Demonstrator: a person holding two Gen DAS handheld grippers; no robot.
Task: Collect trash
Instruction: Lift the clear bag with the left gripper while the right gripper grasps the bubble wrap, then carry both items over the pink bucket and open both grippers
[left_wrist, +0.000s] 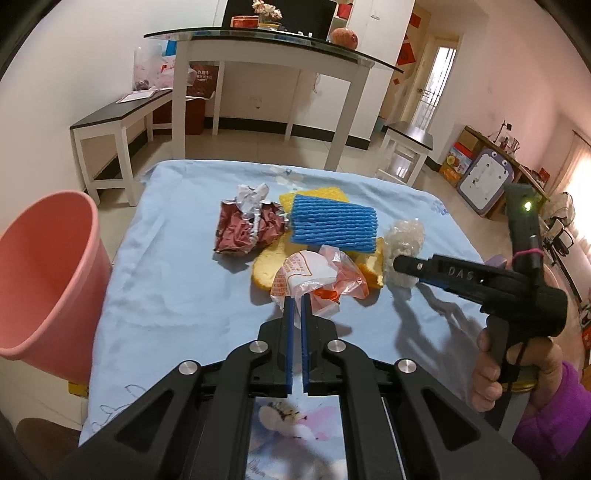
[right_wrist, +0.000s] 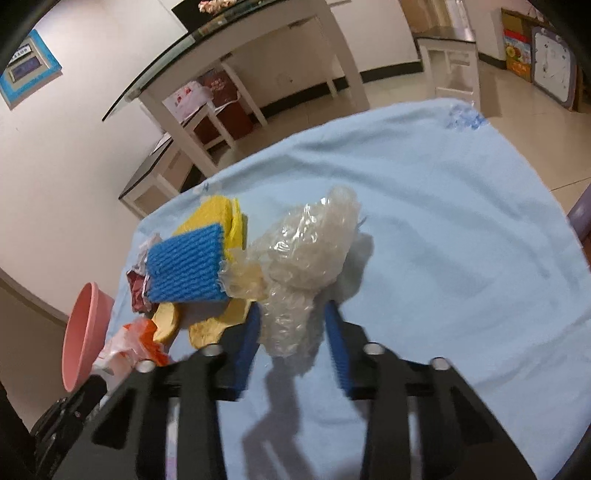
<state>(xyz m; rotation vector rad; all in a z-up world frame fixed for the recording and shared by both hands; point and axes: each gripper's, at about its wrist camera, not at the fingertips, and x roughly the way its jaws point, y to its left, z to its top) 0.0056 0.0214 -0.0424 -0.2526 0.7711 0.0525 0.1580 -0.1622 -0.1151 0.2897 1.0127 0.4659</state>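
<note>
A pink plastic bin (left_wrist: 48, 273) stands at the far left, beside the table covered in a light blue cloth (left_wrist: 166, 266). On the cloth, left to right: a crumpled maroon foil wrapper (left_wrist: 247, 229); a blue foam fruit net (left_wrist: 334, 223) lying on a yellow foam net (left_wrist: 314, 195); pieces of pale yellow peel (left_wrist: 266, 267) just in front; an orange-and-white plastic bag (left_wrist: 317, 277) at the near edge of the pile; a wad of clear bubble wrap (right_wrist: 303, 266) at the right. The left gripper (left_wrist: 297, 299) has its blue pads together, clamped on the near edge of the plastic bag. The right gripper (right_wrist: 293, 321), held in a hand (left_wrist: 517, 369) with a purple sleeve (left_wrist: 554, 417), has its pads astride the near end of the bubble wrap; whether they press it cannot be told.
</note>
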